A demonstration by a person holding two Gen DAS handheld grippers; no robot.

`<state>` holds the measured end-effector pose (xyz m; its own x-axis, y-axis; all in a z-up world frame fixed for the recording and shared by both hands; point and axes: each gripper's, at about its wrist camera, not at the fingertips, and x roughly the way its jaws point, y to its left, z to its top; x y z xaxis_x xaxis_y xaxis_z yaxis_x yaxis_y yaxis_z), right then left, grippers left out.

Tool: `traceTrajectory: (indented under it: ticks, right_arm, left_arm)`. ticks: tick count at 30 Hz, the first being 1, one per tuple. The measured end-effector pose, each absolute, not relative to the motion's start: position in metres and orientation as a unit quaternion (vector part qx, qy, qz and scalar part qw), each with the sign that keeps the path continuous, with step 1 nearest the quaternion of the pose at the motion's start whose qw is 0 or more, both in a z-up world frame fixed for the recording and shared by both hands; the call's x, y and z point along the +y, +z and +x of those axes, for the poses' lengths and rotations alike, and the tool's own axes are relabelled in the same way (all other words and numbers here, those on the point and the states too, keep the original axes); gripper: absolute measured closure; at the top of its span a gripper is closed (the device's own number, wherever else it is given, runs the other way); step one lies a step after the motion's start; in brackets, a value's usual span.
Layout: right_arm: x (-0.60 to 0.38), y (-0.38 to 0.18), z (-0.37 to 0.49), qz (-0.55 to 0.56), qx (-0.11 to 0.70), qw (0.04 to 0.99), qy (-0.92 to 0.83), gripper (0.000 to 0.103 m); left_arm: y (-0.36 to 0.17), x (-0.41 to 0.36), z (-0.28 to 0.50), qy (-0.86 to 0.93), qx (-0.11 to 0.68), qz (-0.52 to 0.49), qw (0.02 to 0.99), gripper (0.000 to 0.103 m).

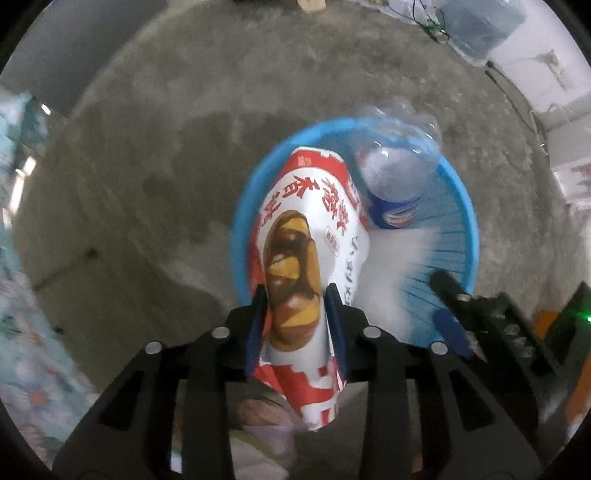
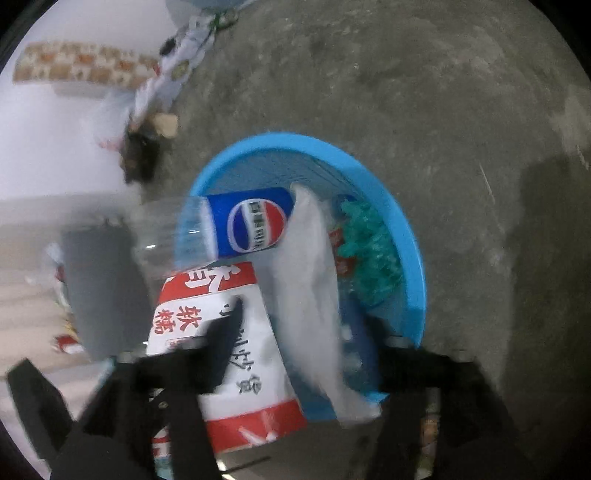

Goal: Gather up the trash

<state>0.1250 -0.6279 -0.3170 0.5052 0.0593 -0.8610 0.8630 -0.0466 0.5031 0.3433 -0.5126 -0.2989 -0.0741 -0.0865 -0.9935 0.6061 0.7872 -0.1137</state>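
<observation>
A round blue basket [image 1: 469,229] stands on the concrete floor. My left gripper [image 1: 295,325] is shut on a red-and-white snack bag [image 1: 306,229] and holds it over the basket's near left rim. An empty clear Pepsi bottle [image 1: 395,173] lies in the basket at the far side. In the right wrist view my right gripper [image 2: 306,332] is open over the basket [image 2: 410,236]; between its fingers hangs a pale plastic wrapper [image 2: 310,280], and I cannot tell if a finger touches it. The snack bag [image 2: 221,354], the bottle [image 2: 243,221] and green crumpled trash [image 2: 369,254] show there too.
The right gripper's dark finger [image 1: 454,295] reaches over the basket's right rim in the left wrist view. A floral cloth [image 1: 22,295] lies at the left. Cables and a clear bag [image 1: 476,33] lie at the far right. Loose litter [image 2: 147,122] lies by the white wall.
</observation>
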Motion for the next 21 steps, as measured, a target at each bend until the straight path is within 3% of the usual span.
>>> traceTrajectory:
  ticks: [3,4,13,18,21]
  right_arm:
    - [-0.63,-0.309,0.122,0.622,0.354,0.615,-0.331,0.036]
    - [-0.629,-0.301,0.115,0.618,0.345,0.624,-0.331,0.033]
    - [-0.624,-0.236,0.059,0.592,0.281,0.667,-0.354,0.029]
    - [-0.595,-0.173,0.032,0.546,0.258,0.715,-0.353,0.029]
    - [-0.565,-0.128,0.025,0.494,0.258,0.759,-0.336,0.029]
  left_arm:
    - [-0.296,-0.513,0.344,-0.29,0.69,0.147,0.647,0.054]
    - [-0.291,-0.514,0.343,-0.295,0.687,0.142,0.648,0.045]
    - [-0.214,-0.498,0.341,-0.334,0.656,0.081,0.671,0.041]
    - [-0.13,-0.453,0.333,-0.382,0.614,0.028,0.691,0.038]
    - [-0.062,-0.397,0.316,-0.411,0.555,0.008,0.723,0.028]
